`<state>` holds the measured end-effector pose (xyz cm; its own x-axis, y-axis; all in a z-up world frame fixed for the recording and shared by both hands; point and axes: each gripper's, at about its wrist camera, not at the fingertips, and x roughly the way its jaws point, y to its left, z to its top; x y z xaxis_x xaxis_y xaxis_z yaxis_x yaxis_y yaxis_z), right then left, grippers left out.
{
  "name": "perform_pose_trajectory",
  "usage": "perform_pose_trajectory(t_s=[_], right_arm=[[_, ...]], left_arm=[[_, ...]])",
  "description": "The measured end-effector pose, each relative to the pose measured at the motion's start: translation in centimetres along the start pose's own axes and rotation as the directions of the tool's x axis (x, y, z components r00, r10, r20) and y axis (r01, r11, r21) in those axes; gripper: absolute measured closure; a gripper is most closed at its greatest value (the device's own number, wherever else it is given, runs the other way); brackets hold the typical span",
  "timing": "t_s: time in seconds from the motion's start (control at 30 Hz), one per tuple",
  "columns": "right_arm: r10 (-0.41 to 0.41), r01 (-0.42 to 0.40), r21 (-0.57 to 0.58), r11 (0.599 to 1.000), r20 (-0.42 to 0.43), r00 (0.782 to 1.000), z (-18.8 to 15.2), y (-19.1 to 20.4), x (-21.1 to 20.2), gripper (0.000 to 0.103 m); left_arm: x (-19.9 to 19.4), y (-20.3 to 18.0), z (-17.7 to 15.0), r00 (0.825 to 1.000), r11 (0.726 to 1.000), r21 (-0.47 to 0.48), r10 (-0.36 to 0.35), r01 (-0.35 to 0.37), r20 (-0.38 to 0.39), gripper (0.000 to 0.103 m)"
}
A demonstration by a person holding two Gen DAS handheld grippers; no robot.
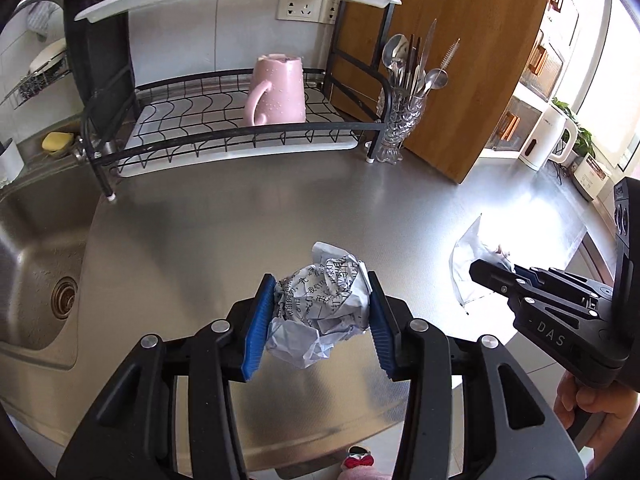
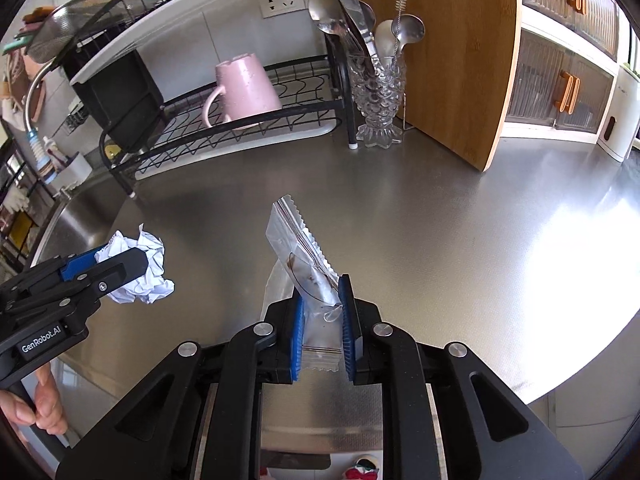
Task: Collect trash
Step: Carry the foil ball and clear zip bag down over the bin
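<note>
Trash here is two light scraps, each already in a claw above the steel counter (image 1: 280, 208). Left wrist view: the left claw (image 1: 322, 312) is closed on a crumpled ball of printed paper (image 1: 320, 300), blue pads (image 1: 258, 320) pressing its two sides, the wad clear of the counter, a loose flap hanging below the pads. Paper of this kind reads as very light, soft and springy; it crushes rather than slips, so a hold across the bulk of the ball, as now, looks sound, while a pinch on the loose flap would likely tear or let the wad swing. At the right edge of this view the right claw (image 1: 490, 276) shows side-on with a clear plastic bag (image 1: 464, 264) at its tips. A dish rack (image 1: 240, 120) with a pink mug (image 1: 276, 92) stands well apart at the back. Right wrist view: the right claw (image 2: 322, 316) is nearly shut on the clear plastic bag (image 2: 298, 248), which stands up between the pads, serrated edge uppermost, brownish residue inside. The film looks thin, limp and slick; it weighs almost nothing but could slide out of the pads, so gripping where it bunches into several layers seems safer than at a single flat edge. The left claw (image 2: 120, 260) with its paper wad (image 2: 140, 272) shows at the left of this view, just above the counter.
</note>
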<state>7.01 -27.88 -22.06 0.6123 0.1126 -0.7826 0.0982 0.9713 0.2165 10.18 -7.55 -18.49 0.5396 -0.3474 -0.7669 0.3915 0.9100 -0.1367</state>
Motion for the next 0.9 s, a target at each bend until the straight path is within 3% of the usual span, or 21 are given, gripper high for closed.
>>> perform_pose_trajectory(t_s=[0.23, 0.47, 0.67, 0.9], right_arm=[[0.041, -0.041, -0.058, 0.997, 0.013, 0.999, -3.2, 2.9, -4.6, 0.086], [0.127, -0.129, -0.064, 0.990, -0.045, 0.991, -8.7, 4.9, -7.3, 0.086], [0.166, -0.172, -0.045, 0.984, -0.121, 0.979, -14.0, 5.8, -7.5, 0.086], [0.143, -0.146, 0.007, 0.989, -0.263, 0.954, -19.7, 5.5, -3.7, 0.086]], left_arm=[[-6.0, 0.9, -4.7, 0.998, 0.998, -0.045, 0.052, -0.051, 0.025, 0.060], [-8.7, 1.2, -11.0, 0.998, 0.996, -0.068, 0.065, -0.065, -0.005, 0.059], [-8.2, 2.1, -16.4, 0.995, 0.993, -0.102, 0.059, -0.067, -0.085, 0.059], [-4.9, 3.7, -22.0, 0.975, 0.988, -0.130, 0.053, -0.083, -0.214, 0.059]])
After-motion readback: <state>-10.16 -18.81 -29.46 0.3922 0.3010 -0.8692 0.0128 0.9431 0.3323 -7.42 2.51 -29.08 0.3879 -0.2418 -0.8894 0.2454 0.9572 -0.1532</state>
